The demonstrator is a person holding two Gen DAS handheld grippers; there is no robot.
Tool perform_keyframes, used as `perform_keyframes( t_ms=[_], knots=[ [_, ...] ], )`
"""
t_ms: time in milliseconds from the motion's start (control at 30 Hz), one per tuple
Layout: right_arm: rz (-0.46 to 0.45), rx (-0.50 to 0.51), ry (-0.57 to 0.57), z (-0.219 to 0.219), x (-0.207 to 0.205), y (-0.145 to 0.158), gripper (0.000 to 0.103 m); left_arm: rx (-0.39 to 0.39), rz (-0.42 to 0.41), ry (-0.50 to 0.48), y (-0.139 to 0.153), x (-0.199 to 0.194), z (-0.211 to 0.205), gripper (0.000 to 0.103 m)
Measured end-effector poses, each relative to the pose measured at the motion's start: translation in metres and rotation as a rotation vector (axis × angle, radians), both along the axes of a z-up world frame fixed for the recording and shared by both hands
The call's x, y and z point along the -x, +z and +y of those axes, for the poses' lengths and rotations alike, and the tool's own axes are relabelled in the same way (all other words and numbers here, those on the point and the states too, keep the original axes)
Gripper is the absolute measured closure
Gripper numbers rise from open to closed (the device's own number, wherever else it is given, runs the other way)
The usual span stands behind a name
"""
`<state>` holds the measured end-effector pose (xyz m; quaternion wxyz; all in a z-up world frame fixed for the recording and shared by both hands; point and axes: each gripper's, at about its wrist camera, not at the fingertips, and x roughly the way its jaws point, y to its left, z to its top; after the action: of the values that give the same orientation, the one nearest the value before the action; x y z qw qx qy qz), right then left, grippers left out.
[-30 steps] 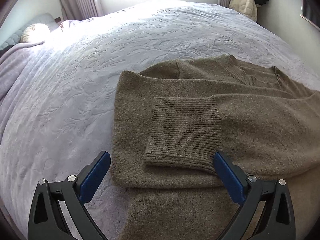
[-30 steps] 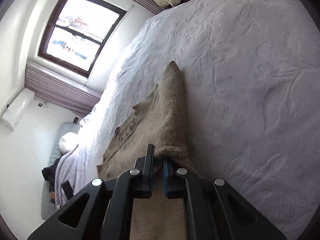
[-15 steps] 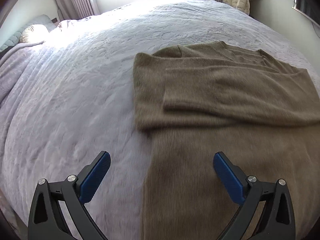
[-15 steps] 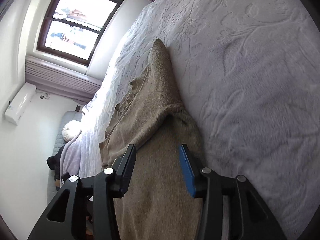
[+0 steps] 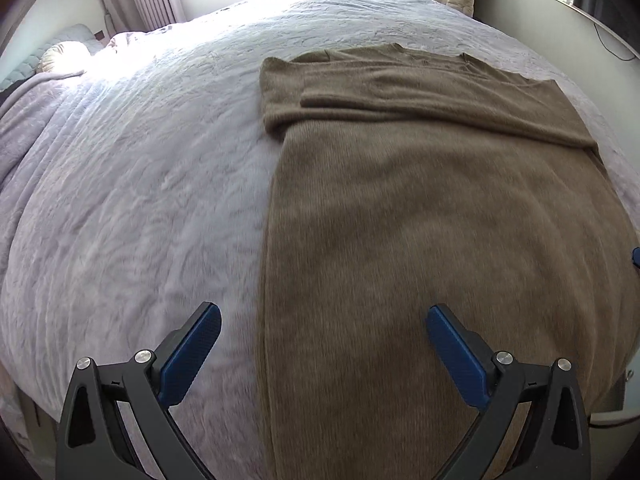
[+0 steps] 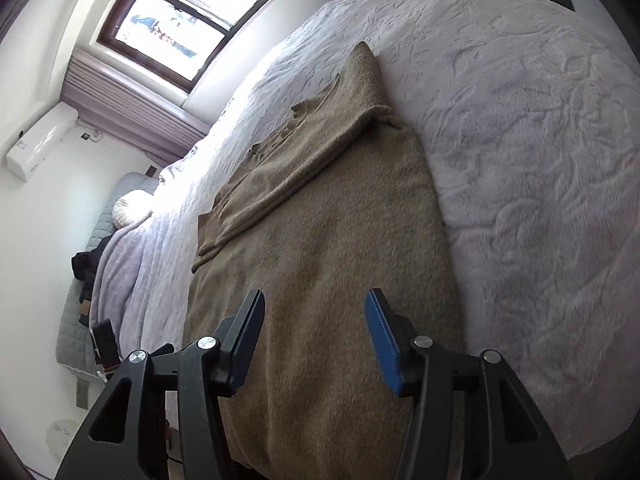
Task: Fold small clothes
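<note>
While the sweater [image 5: 432,208] lies flat on the bed [image 5: 132,184], both grippers hang over its lower half with nothing in them. It's a brownish-olive knit, fuzzy looking, with fine vertical ribbing down the body. Both sleeves are folded in across the chest, so the top part is a thick layered band running side to side, and the neckline sits at the far edge toward the window [image 6: 180,20]. Below that band the body runs long and fairly smooth toward the near edge of the bed, and its outline is a neat tall rectangle.

Left gripper [image 5: 320,328]: jaws wide apart, empty, blue pads facing each other. Its left finger [image 5: 192,356] is over the pale quilted bedspread, the right one over the knit, so it straddles the sweater's left edge without touching it as far as I can tell.

Right gripper [image 6: 316,332]: jaws about half spread, having just been opening, and nothing is between them. Both fingers hover above the sweater's body, near its right edge.

Off to the side there's a pillow [image 6: 130,210] at the head of the bed and an air conditioner [image 6: 40,140] on the wall.
</note>
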<state>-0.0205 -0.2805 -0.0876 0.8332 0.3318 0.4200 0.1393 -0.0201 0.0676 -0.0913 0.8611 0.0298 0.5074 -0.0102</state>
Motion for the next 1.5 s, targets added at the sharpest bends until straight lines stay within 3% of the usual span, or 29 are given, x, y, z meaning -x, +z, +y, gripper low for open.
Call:
perform_keyframes(
  t_ms=[200, 567, 1000, 1500],
  knots=[
    [-0.012, 0.032, 0.03, 0.012, 0.027, -0.002, 0.046, 0.024, -0.011, 0.032, -0.004, 0.033, 0.012, 0.0],
    [-0.036, 0.082, 0.026, 0.021, 0.058, -0.007, 0.046, 0.091, -0.001, 0.065, -0.019, 0.056, 0.029, 0.0],
    [-0.075, 0.05, 0.031, 0.008, 0.083, -0.017, 0.046, 0.101, -0.036, 0.064, -0.025, 0.066, 0.03, 0.0],
    [-0.043, -0.026, 0.028, -0.023, 0.103, -0.031, 0.045, 0.141, -0.055, 0.066, -0.017, 0.08, 0.037, 0.0]
  ],
)
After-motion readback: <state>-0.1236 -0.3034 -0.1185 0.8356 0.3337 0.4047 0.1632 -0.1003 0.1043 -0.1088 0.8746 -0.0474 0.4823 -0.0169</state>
